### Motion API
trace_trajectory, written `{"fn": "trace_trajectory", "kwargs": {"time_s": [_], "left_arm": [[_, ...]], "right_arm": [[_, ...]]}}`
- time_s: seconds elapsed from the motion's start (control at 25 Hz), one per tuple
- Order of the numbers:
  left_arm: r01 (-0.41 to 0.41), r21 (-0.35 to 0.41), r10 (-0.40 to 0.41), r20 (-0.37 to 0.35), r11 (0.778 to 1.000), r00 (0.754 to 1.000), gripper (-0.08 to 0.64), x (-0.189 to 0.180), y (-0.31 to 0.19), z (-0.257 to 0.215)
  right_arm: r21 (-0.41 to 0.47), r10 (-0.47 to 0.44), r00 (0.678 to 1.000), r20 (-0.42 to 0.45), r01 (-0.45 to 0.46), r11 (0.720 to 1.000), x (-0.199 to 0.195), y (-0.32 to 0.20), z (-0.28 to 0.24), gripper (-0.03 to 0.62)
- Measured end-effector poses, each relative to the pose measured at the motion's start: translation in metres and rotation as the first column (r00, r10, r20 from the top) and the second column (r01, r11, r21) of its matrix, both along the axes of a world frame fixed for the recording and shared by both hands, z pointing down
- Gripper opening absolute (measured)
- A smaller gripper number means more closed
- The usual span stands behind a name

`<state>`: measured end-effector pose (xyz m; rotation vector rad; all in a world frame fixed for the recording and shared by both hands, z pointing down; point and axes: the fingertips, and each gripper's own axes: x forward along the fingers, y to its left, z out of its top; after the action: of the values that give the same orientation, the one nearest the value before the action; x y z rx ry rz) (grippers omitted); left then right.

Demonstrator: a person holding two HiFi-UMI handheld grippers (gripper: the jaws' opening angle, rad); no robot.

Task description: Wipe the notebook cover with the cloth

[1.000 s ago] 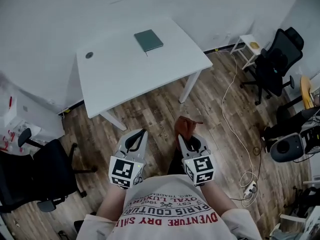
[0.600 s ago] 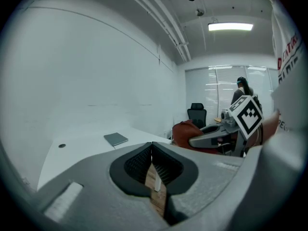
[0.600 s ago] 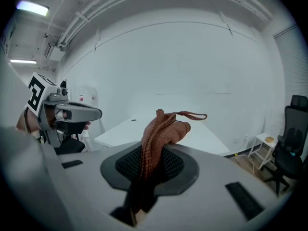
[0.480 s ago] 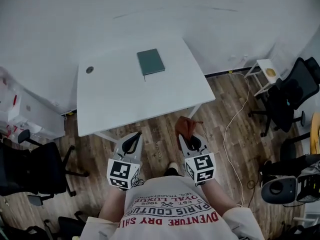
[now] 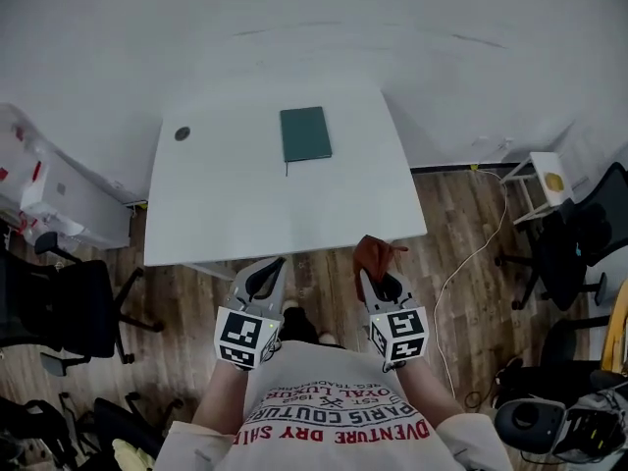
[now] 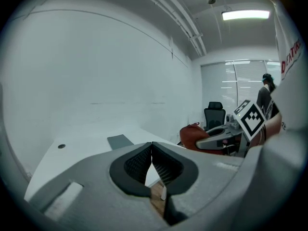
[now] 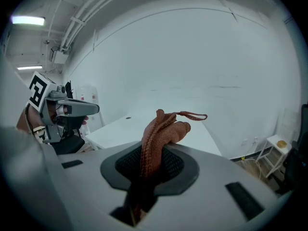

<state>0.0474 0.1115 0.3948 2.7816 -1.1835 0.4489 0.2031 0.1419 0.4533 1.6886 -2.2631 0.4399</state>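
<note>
A dark green notebook (image 5: 305, 133) lies flat near the far edge of the white table (image 5: 245, 204); the left gripper view shows the notebook (image 6: 120, 141) as well. My right gripper (image 5: 378, 275) is shut on a rust-brown cloth (image 5: 371, 254), bunched and sticking out past the jaws, with the cloth (image 7: 161, 134) upright in the right gripper view. My left gripper (image 5: 266, 272) is shut with nothing in it. Both grippers hang above the wooden floor in front of the table's near edge, well short of the notebook.
A small round grommet (image 5: 183, 133) sits at the table's far left corner. Black office chairs stand at the left (image 5: 59, 307) and right (image 5: 574, 253). A white stool (image 5: 545, 183) and a trailing cable (image 5: 471, 263) lie on the floor to the right. White boxes (image 5: 49, 199) line the left wall.
The view has turned and advanced towards the table, which now lies square ahead and nearer. Both grippers keep their pose, the cloth still held in the right one.
</note>
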Motion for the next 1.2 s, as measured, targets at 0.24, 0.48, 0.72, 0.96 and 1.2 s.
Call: {"fn": "trace_trajectory", "kwargs": {"time_s": [0.24,0.48,0.72,0.96,1.2], "left_arm": [[0.033,-0.027,-0.033,0.004,0.999,0.999,0.01,0.001,-0.049,0.014],[0.033,-0.049,-0.034,-0.01,0.998,0.999,0.011,0.008,-0.129,0.03],[0.054,-0.078,-0.056,-0.015,0.995,0.998,0.011,0.009,-0.22,0.043],[0.061,-0.099,-0.062,-0.003,0.993,0.998,0.011,0.006,-0.29,0.059],[0.055,-0.194,-0.059,-0.013,0.979,0.998,0.011,0.005,-0.337,0.102]], "right_arm": [[-0.011,-0.025,1.0,0.002,0.025,1.0,0.005,-0.05,0.009,0.078],[-0.051,-0.012,1.0,-0.004,0.012,0.999,0.016,-0.122,0.021,0.078],[-0.081,-0.01,1.0,-0.021,0.008,0.997,0.026,-0.206,0.023,0.078],[-0.12,-0.037,0.999,-0.009,0.036,0.992,0.017,-0.279,0.033,0.078],[-0.16,-0.062,0.998,0.005,0.062,0.985,-0.001,-0.337,0.054,0.078]]}}
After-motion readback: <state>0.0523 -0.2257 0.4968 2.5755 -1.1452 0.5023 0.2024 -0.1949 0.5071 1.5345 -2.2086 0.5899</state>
